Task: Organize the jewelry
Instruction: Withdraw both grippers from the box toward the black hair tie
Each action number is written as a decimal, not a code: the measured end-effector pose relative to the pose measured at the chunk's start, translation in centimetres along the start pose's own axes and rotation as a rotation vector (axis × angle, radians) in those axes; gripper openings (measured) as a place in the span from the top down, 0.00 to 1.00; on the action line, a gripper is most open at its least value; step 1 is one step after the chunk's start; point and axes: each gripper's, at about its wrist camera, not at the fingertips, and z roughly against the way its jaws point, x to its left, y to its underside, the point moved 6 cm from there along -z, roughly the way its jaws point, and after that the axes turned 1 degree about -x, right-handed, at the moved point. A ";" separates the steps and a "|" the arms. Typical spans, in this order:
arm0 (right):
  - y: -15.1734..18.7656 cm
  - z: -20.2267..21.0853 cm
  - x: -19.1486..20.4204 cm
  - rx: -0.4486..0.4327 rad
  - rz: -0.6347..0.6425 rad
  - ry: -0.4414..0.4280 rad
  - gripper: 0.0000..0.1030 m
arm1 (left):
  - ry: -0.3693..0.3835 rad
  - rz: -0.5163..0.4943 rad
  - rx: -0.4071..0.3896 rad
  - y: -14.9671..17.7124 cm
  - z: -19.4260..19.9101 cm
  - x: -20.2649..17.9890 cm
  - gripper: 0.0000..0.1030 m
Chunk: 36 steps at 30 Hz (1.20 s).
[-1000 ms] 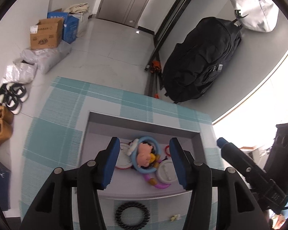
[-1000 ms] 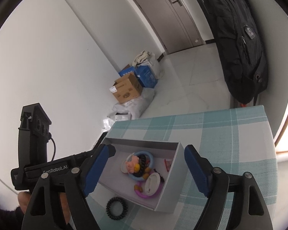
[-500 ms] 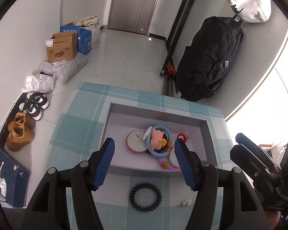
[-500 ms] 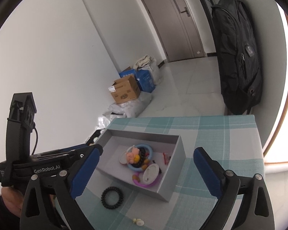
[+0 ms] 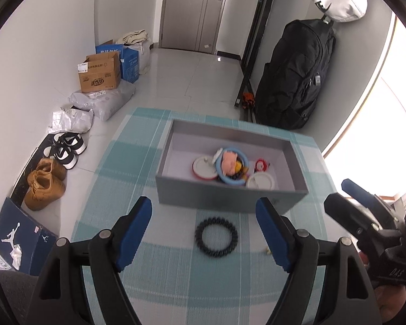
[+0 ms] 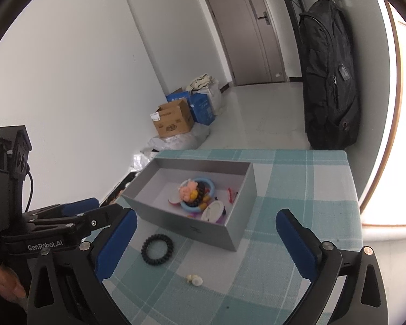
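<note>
A grey open box (image 5: 230, 197) (image 6: 192, 223) stands on a teal checked tablecloth and holds several trinkets: a blue ring with a pink figure (image 5: 231, 165) (image 6: 196, 189), round white and red discs, a red charm. A black beaded bracelet (image 5: 216, 240) (image 6: 157, 249) lies on the cloth in front of the box. A small pale earring (image 6: 194, 279) lies nearer, partly hidden in the left wrist view. My left gripper (image 5: 204, 233) is open and empty above the bracelet. My right gripper (image 6: 203, 239) is open and empty, held back from the box.
The table (image 5: 176, 284) ends at the left above a floor with shoes (image 5: 44, 187), cardboard boxes (image 5: 100, 77) and bags. A black backpack (image 5: 295, 75) leans on the right wall beside a bright window. A grey door is at the far end.
Both grippers have pulled back from over the box toward the near edge of the table and opened wider. The bracelet and earring now lie in full view.
</note>
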 end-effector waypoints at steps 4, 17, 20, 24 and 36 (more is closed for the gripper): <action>1.2 0.2 0.3 0.024 0.019 0.019 0.00 | -0.014 -0.028 0.022 1.2 -0.4 0.0 0.26; 3.5 0.3 0.0 0.085 0.026 0.053 0.00 | 0.029 -0.060 0.116 3.9 -2.7 -0.5 0.26; 3.7 0.5 -0.1 0.089 0.019 0.060 0.00 | 0.008 -0.087 0.132 4.1 -3.3 -0.8 0.26; 4.1 0.2 -0.6 0.112 0.010 0.073 0.00 | -0.014 -0.103 0.145 4.1 -4.0 -1.0 0.26; 4.7 -0.2 -1.6 0.141 -0.018 0.093 0.00 | -0.019 -0.149 0.161 4.4 -5.2 -1.6 0.27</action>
